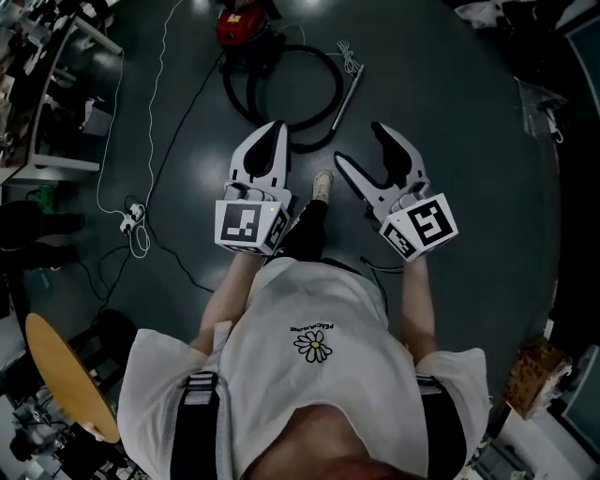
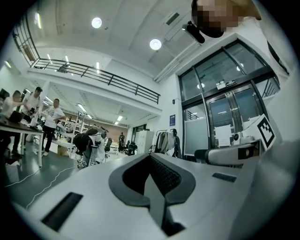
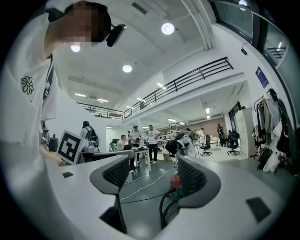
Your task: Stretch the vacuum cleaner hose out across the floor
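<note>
Two white hand-held grippers: left gripper (image 1: pixel 274 131), jaws closed together, empty; right gripper (image 1: pixel 360 143), jaws apart, empty. Beyond them, one red canister vacuum cleaner (image 1: pixel 242 23) and one coiled black hose (image 1: pixel 339 89) lie on the dark floor (image 1: pixel 450 112).
</note>
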A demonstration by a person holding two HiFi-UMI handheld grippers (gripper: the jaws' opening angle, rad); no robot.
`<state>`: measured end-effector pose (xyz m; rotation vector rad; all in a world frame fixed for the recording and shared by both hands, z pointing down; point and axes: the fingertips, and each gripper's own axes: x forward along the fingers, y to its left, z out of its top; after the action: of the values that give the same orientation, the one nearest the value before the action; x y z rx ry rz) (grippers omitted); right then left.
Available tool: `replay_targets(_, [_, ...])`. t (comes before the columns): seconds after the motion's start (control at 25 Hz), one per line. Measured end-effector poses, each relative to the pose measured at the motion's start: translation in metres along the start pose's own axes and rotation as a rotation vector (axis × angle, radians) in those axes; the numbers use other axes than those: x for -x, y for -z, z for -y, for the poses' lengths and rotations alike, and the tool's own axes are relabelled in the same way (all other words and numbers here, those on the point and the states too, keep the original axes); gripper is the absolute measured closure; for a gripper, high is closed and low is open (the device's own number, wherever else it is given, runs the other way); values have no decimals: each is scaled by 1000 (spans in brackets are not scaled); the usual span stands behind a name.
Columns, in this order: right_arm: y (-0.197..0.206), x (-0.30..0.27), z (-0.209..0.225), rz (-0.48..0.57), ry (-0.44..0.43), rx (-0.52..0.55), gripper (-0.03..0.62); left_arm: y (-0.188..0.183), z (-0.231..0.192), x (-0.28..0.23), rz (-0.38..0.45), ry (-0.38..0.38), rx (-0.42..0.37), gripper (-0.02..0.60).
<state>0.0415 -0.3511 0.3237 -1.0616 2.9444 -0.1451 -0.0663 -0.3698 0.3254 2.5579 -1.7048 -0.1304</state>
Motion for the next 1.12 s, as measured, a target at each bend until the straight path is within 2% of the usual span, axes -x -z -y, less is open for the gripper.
replay_targets(0.16, [2, -27, 66, -16, -12, -16, 277, 18, -12, -68, -5, -4, 21, 575])
replay_targets(0.32, [-7, -69, 135, -66, -34, 22, 276, 24, -39, -144, -5, -56, 65, 575])
replay_targets(0.56, [-11, -125, 208, -182, -106, 202, 276, 29, -67, -228, -8, -119, 112, 575])
replay_targets(0.76, [4, -147, 258, -284, -177, 289, 278, 30, -73, -272, -6, -183, 144, 575])
replay_targets(0.88, [27, -161, 281, -373, -266, 414, 278, 40, -76, -290, 6, -225, 159, 575])
replay_targets(1.0, [52, -169, 307, -459, -408, 546, 276, 54, -75, -305, 30, -288, 228, 573])
replay_targets(1.04, [59, -173, 317, -481, -456, 589, 278, 60, -77, -312, 36, -315, 259, 561])
replay_targets(1.12, [70, -186, 334, -510, -549, 677, 278, 75, -88, -325, 40, -385, 324, 473])
